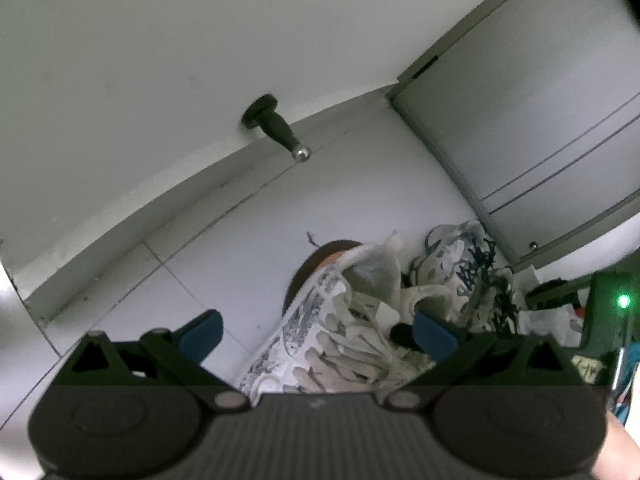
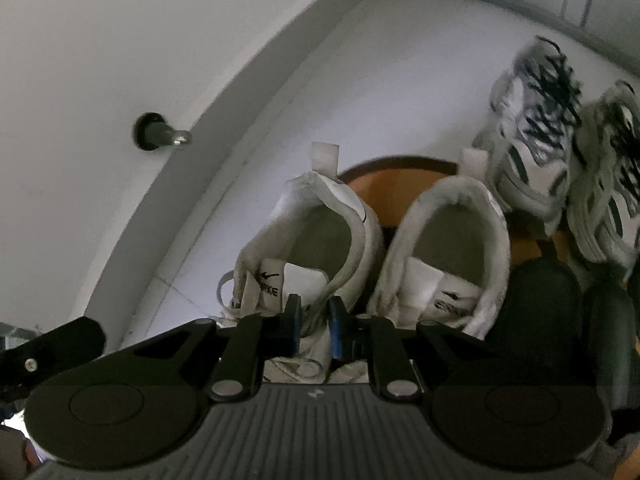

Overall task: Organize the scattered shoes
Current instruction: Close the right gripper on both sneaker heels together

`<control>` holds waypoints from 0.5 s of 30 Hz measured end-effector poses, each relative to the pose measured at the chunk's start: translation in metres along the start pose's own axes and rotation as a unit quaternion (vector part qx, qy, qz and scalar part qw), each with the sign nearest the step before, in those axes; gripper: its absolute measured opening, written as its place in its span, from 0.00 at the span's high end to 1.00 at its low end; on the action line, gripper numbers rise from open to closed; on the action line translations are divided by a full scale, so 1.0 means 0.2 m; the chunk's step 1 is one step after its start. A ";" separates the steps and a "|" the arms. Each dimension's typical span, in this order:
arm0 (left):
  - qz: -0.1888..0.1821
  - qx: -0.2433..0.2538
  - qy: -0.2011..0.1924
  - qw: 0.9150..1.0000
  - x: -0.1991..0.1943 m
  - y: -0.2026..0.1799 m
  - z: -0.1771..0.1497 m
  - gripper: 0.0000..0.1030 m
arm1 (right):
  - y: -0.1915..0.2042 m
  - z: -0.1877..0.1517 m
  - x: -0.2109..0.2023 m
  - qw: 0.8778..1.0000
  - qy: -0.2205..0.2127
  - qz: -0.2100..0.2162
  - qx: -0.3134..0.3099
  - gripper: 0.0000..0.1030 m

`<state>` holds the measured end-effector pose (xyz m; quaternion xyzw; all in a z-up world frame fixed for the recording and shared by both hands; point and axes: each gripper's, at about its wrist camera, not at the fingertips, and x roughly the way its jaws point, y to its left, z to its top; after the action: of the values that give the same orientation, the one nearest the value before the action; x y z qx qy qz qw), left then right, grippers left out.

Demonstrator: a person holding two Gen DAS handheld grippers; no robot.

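In the right wrist view, two white Nike sneakers stand side by side, heels away from me, partly on a round brown mat [image 2: 394,190]. My right gripper [image 2: 314,330] is shut on the inner collar of the left white sneaker [image 2: 312,240]; the right white sneaker [image 2: 444,248] stands beside it. Two white-and-grey sneakers with black laces [image 2: 532,140] [image 2: 608,176] stand to the right. In the left wrist view, my left gripper [image 1: 316,330] is open around a white patterned sneaker [image 1: 316,328]. A sneaker with black laces [image 1: 468,272] lies beyond it.
A black door stopper [image 1: 276,126] sticks out of the white wall above the baseboard; it also shows in the right wrist view [image 2: 160,134]. A grey cabinet [image 1: 520,100] stands at right. Two dark shoes [image 2: 536,304] sit at lower right. The floor is pale tile [image 1: 224,232].
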<state>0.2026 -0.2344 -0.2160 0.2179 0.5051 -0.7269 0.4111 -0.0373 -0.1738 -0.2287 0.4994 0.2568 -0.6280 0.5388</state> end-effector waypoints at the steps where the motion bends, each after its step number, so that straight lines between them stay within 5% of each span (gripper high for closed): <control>1: 0.000 -0.002 0.000 1.000 0.00 0.00 0.00 0.01 | 0.01 0.00 0.00 1.000 -0.004 0.000 -0.005 0.84; 15: 0.002 0.002 0.016 1.000 0.02 0.01 -0.01 0.01 | -0.08 0.01 0.02 1.000 0.012 0.006 0.015 0.81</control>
<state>0.2008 -0.2350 -0.2205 0.2310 0.5098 -0.7235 0.4041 -0.0524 -0.1724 -0.2356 0.5161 0.2507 -0.6226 0.5321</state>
